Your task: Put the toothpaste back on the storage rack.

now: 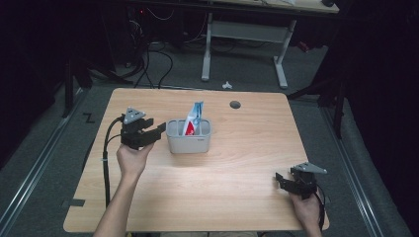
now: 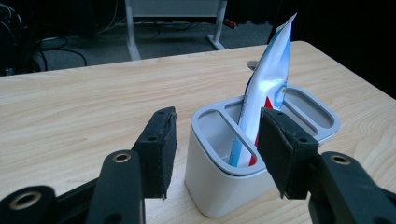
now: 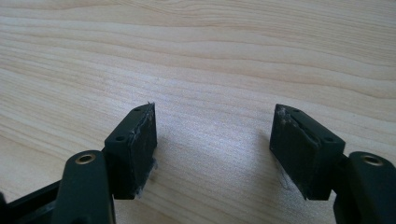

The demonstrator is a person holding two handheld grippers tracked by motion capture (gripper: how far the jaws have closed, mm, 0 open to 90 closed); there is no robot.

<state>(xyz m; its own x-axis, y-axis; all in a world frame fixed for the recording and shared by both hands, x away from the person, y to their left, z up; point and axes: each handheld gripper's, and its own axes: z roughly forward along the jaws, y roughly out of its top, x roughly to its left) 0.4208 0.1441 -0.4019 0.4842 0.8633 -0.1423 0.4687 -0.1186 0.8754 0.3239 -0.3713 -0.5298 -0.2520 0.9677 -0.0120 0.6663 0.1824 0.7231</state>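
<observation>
Left gripper [image 1: 159, 130] held with jaws spread wide and nothing between them, just beside the left wall of the holder [image 1: 188, 143] — seen from its own camera, the left gripper [image 2: 217, 149] frames the near corner of the holder [image 2: 210, 186], pads apart from it, not touching. Right gripper [image 1: 280, 178] well apart from all that, low at the near right of the table [image 1: 247, 163], jaws likewise wide and empty; through its own camera, the right gripper [image 3: 212, 149] over bare wood grain of the table [image 3: 210, 56].

Standing tilted in the middle compartment, a toothpaste tube [image 2: 266, 88], crimped end up, leaning toward the far side; also visible from above as the toothpaste tube [image 1: 193, 121] poking out of the rim.

Probably light, soft and squashy in the body, glossy and so likely a bit slippery — best pinched across the flat upper part near the crimp, gently, lifting straight up to clear the dividers. Holder likely rigid plastic, light enough to slide or tip if nudged.

Count: two grippers, one holder with three compartments, one tube, one table
</observation>
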